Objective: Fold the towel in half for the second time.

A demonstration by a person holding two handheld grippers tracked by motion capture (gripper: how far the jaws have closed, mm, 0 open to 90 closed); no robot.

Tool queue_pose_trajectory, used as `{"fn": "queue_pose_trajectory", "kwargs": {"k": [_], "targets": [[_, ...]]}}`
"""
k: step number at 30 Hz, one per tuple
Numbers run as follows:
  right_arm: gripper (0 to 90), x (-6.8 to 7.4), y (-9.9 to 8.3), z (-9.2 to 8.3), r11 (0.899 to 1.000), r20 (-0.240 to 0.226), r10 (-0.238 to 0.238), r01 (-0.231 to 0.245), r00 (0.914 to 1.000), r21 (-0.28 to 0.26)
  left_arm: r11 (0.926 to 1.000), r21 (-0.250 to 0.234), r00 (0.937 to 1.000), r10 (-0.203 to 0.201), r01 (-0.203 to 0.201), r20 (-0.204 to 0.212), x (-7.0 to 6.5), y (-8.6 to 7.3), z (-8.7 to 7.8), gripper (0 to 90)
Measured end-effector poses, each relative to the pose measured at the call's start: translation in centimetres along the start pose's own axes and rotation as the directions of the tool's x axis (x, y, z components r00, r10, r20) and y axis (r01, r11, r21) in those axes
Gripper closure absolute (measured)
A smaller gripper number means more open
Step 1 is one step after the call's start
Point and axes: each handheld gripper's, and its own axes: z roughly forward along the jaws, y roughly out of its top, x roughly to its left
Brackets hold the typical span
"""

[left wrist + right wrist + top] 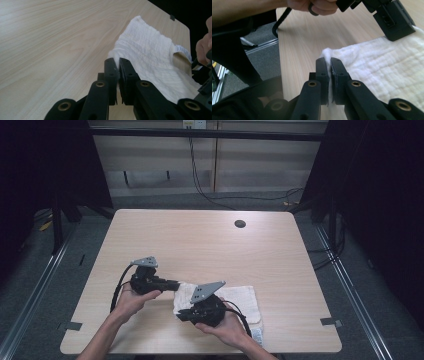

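A white quilted towel (235, 299) lies on the near part of the wooden table (200, 240), with a small label at its near right corner. My left gripper (176, 283) points right and pinches the towel's far left corner (115, 53) between closed jaws. My right gripper (181, 315) sits at the towel's near left corner (327, 53), and white cloth shows squeezed between its jaws too. In the right gripper view the left gripper's black body (392, 20) hangs just above the towel (382, 67). Both corners look slightly raised off the table.
A round cable hole (240, 224) sits near the table's far edge. Dark curtains flank the table on both sides, and cables run along the floor behind it. Grey floor and a metal rail (35, 290) lie to the left.
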Motion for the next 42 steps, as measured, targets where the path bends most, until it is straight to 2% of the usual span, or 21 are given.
{"fn": "queue_pose_trajectory", "kwargs": {"k": [8, 18, 23, 26, 29, 32, 34, 36, 39, 42], "targets": [[85.5, -0.2, 1.5, -0.2, 1.000, -0.002, -0.008, 0.008, 1.0000, -0.030, 0.9998, -0.018, 0.9994, 0.011, -0.011, -0.032, 0.0, 0.6, -1.2, 85.6], [85.5, -0.1, 3.4, 0.2, 0.999, -0.005, -0.013, 0.013, 0.9999, -0.052, 0.9998, -0.016, 0.9972, -0.011, 0.010, -0.075, 0.4, 0.4, -2.3, 85.7], [85.5, -0.1, 3.9, 1.6, 0.998, -0.040, -0.006, 0.004, 0.9992, -0.057, 0.9994, -0.021, 0.9951, -0.030, 0.028, -0.094, 1.1, -0.6, -3.8, 85.6], [85.5, 0.0, 4.2, 2.0, 0.998, -0.054, -0.010, 0.006, 0.9985, -0.061, 0.9991, -0.032, 0.9943, -0.030, 0.027, -0.102, 1.1, -0.5, -4.3, 85.6], [85.5, 0.5, 4.9, 2.6, 0.997, -0.072, -0.023, 0.017, 0.9972, -0.074, 0.9986, -0.052, 0.9947, -0.015, 0.009, -0.102, 0.9, -0.1, -6.0, 85.6], [85.5, 0.8, 5.1, 3.0, 0.997, -0.084, -0.029, 0.022, 0.9960, -0.080, 0.9991, -0.043, 0.9936, -0.005, 0.000, -0.113, 0.9, -0.2, -6.7, 85.6], [85.5, 1.0, 5.4, 3.4, 0.996, -0.091, -0.030, 0.022, 0.9954, -0.091, 0.9991, -0.042, 0.9922, -0.004, -0.001, -0.124, 0.8, -0.1, -7.2, 85.6], [85.6, 1.4, 6.3, 3.6, 0.993, -0.101, -0.040, 0.028, 0.9941, -0.117, 0.9987, -0.049, 0.9932, -0.018, 0.013, -0.115, 0.8, 0.4, -7.8, 85.6], [85.6, 1.6, 7.0, 3.6, 0.991, -0.097, -0.056, 0.044, 0.9937, -0.124, 0.9993, -0.037, 0.9911, -0.006, 0.001, -0.133, 0.5, 0.9, -7.8, 85.6], [85.6, 1.5, 7.3, 3.4, 0.989, -0.092, -0.049, 0.035, 0.9946, -0.144, 0.9997, -0.023, 0.9898, -0.001, -0.002, -0.142, 0.6, 1.1, -7.4, 85.7]]}}
